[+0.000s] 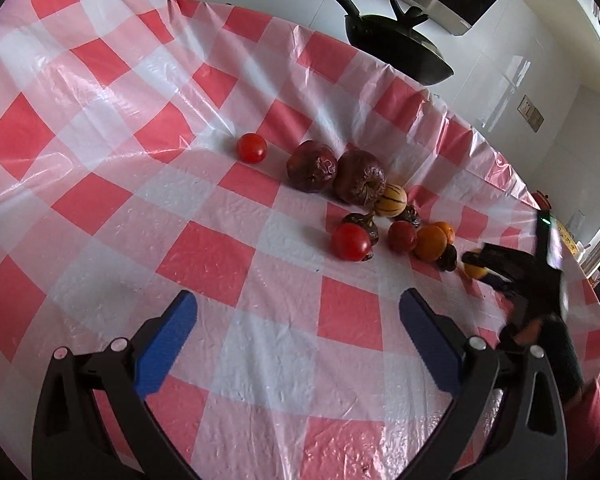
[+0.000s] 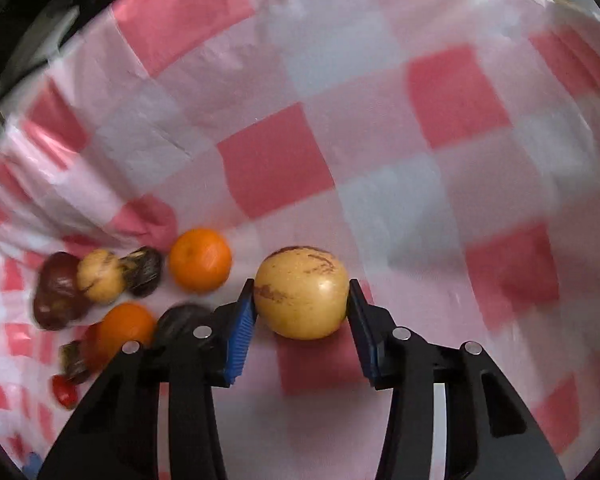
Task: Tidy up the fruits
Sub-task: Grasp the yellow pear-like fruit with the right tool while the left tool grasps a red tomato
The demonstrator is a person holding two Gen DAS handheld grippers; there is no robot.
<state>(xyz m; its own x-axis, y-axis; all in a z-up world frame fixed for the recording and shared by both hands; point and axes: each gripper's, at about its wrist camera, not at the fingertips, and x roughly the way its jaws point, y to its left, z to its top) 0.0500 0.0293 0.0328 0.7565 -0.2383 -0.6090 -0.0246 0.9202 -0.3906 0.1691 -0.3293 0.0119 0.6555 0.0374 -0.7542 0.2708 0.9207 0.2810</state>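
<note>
1. In the left wrist view, the left gripper is held above a bare stretch of the checked cloth that covers the worktop. Its jaws are spread wide and nothing is between them; it is judged to be kept in reserve while the other hand works.
2. Beyond it, the fruits are gathered in a loose cluster toward the far right edge of the worktop: a lone tomato at the cluster's left end, two dark wrinkled fruits touching each other, a striped yellow melon just beside them, a second tomato and an orange nearer the camera.
3. At the right end of that cluster the right gripper is seen, its tips closed about something yellow. A black pan rests past the far edge.
4. In the right wrist view, the right gripper is closed on a pale yellow fruit with reddish streaks; both blue pads are pressed against its sides. The fruit appears to rest on the cloth, not yet lifted.
5. The grip is placed across the widest part, probably so the round fruit cannot slip.
6. The cluster, including an orange, lies to the left, apart from the held fruit.
</note>
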